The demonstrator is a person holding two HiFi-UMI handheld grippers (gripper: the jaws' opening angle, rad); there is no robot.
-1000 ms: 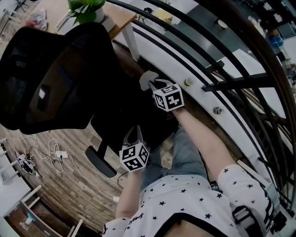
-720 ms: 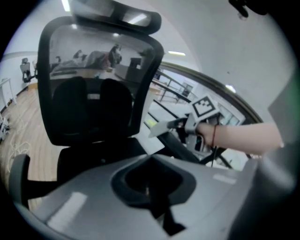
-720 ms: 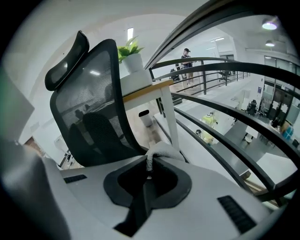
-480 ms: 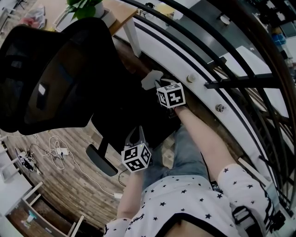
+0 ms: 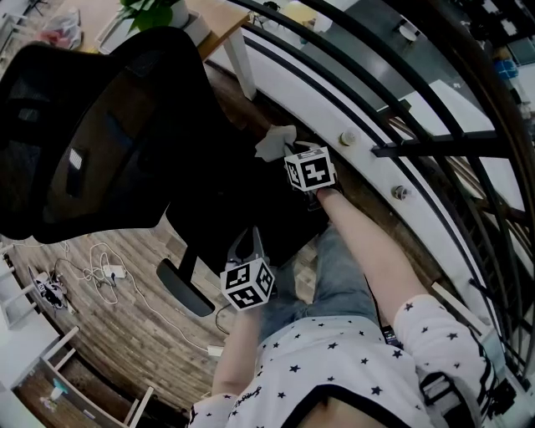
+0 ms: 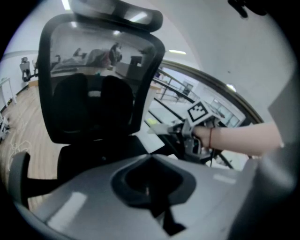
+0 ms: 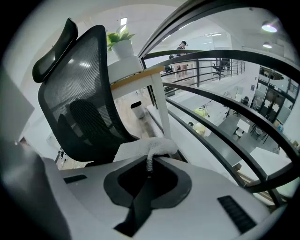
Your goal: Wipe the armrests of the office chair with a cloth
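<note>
Wood-plank flooring (image 5: 125, 334) with loose cables (image 5: 100, 276) spreads below a curved black railing (image 5: 401, 92), and a table (image 5: 221, 25) carrying a potted plant (image 5: 155, 12) stands beyond. Between them sits the black mesh office chair (image 5: 92, 125), its back tall and facing the person. Its 1 plainly visible armrest (image 5: 185, 288) runs diagonally in the head view, from upper left to lower right, just beside the left gripper (image 5: 245, 242), whose 2 jaws are pressed together on nothing. The right gripper (image 5: 284, 153) pinches the white cloth (image 5: 274, 142) at the chair's railing side. The cloth juts forward from the jaw tips, away from the person, and droops leftward in the right gripper view. Whether it touches an armrest cannot be told.
</note>
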